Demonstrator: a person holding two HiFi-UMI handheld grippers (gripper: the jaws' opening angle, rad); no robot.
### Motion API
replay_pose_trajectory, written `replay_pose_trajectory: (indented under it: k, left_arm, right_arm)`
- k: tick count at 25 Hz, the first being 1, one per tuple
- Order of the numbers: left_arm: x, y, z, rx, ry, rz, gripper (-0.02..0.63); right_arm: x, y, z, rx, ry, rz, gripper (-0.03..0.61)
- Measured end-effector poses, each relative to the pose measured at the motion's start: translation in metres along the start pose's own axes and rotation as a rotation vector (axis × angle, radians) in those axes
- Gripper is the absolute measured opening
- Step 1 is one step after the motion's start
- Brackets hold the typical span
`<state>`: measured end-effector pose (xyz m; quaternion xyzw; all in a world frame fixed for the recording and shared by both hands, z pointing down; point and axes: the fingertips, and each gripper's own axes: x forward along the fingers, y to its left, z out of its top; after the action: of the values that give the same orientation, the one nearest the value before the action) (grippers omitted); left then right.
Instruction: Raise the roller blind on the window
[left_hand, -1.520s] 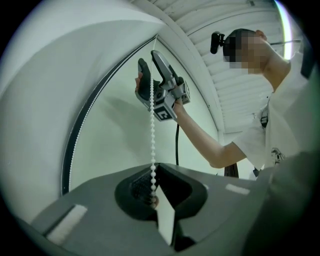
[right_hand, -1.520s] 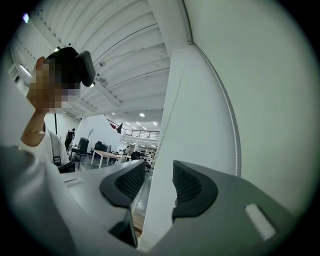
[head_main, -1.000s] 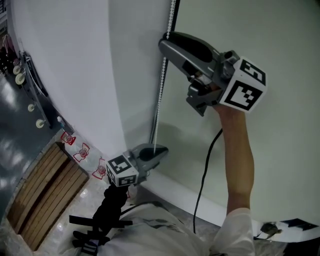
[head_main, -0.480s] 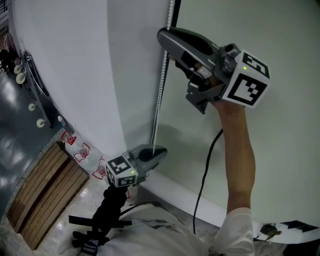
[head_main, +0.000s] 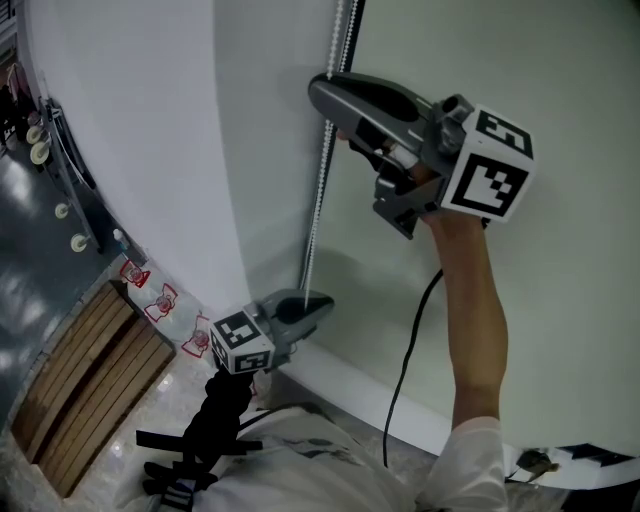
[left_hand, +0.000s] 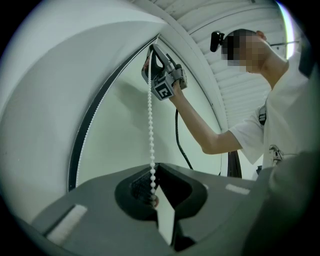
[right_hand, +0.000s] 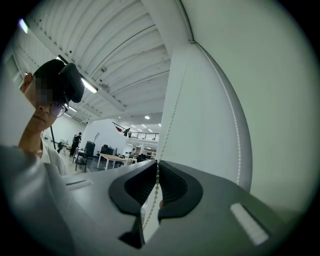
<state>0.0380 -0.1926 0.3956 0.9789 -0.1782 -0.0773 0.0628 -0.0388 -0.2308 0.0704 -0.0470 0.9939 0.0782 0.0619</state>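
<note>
Hanging taut, the white bead chain (head_main: 317, 195) is clenched by left gripper (head_main: 322, 303) and just-closing right gripper (head_main: 323, 92) jaws.

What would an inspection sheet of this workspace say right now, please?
Surface: wall, plain; no table seen.
Job's things: blind down; chain runs straight between both tools.
Clutter: slats and small red-printed items on the floor.
Grippers: right tool, high, jaws have just been closing and are now on the chain; left tool, low, shut on the chain.
Cables: black cable hangs from the right tool beside the forearm.
Surroundings: desks far off under ceiling lights.
</note>
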Motion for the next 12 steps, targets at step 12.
replay_pose_trajectory:
  k: [12]
  left_arm:
    - [-0.004,0.004,0.003,0.006,-0.005,0.001,-0.002]
  right_arm:
    - [-0.016,0.011,-0.002,0.024,-0.057,-0.001,0.014]
